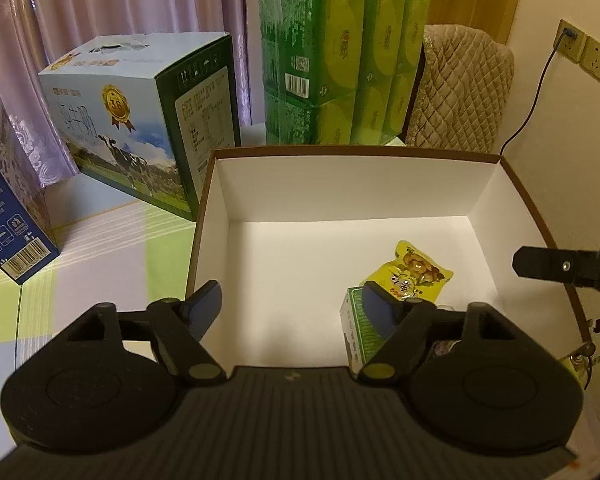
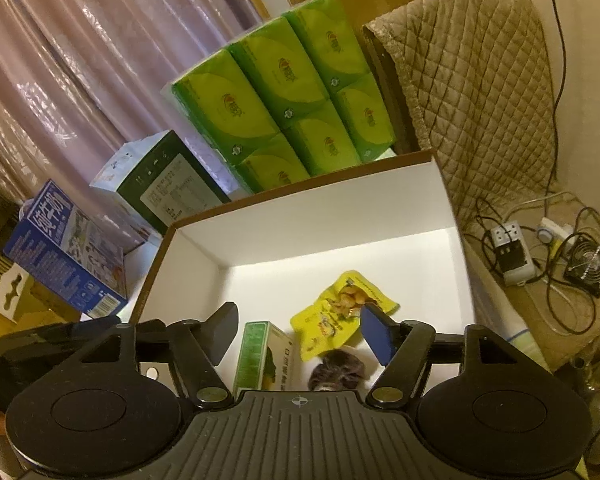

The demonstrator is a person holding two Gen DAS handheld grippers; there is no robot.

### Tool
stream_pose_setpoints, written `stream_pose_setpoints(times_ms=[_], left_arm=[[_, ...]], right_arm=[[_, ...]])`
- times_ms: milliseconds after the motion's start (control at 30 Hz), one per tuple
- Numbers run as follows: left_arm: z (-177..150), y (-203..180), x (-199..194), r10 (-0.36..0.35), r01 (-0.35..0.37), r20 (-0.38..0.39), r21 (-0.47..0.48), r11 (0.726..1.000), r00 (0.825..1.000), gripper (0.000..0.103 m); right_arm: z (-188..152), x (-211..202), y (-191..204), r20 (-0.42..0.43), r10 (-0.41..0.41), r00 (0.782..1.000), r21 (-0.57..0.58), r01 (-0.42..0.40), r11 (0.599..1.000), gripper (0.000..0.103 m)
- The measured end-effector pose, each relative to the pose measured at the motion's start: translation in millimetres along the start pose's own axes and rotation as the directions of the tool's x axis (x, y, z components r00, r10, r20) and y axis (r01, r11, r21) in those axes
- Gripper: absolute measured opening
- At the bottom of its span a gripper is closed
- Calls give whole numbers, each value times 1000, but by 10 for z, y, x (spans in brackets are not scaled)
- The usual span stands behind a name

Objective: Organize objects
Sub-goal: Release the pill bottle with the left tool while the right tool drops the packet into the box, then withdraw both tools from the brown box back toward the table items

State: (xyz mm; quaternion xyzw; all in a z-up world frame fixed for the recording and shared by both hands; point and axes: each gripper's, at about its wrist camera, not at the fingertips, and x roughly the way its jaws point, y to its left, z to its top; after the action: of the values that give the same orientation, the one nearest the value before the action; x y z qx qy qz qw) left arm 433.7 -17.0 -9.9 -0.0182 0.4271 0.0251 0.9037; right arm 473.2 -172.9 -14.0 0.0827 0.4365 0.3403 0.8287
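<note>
Black plastic fills the lower part of both wrist views: the left gripper (image 1: 292,308) and the right gripper (image 2: 300,330) are each seen with jaws spread wide, nothing clamped between them. Both are held just over the near edge of the white box (image 1: 340,184). Inside it, at the lower right of the frame, a small green carton (image 2: 260,354) is seen standing, touching a yellow snack packet (image 1: 414,274) just behind it. A dark, fuzzy item (image 2: 338,368) is partly hidden under the right gripper; what it is cannot be told. Rest of the box floor is bare.

Beyond the box, on the tabletop (image 1: 100,248), a blue milk carton (image 1: 12,216) is seen at the left edge, a cow-print milk case (image 1: 136,128) at centre left, and a green tissue multipack (image 1: 340,64) at top centre. A quilted cover (image 1: 460,88) is at upper right.

Progress is judged as partial: a few small items are already boxed, no small loose items are seen outside the box. What is left cannot be told.
</note>
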Motion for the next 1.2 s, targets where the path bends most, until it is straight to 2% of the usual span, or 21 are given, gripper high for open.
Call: stream_pose_setpoints(times_ms=[633, 933, 1200], left_arm=[[-301, -22, -764, -33, 34, 72, -11, 999, 997, 80], [-589, 35, -1134, -37, 38, 91, -11, 999, 995, 80], [-939, 162, -1344, -41, 43, 67, -32, 999, 997, 81]], right_arm=[[-365, -601, 237, 35, 1, 999, -49, 1, 999, 68], [-642, -824, 345, 28, -5, 1000, -45, 7, 999, 68], [-982, -966, 422, -1, -32, 1000, -44, 31, 999, 68]])
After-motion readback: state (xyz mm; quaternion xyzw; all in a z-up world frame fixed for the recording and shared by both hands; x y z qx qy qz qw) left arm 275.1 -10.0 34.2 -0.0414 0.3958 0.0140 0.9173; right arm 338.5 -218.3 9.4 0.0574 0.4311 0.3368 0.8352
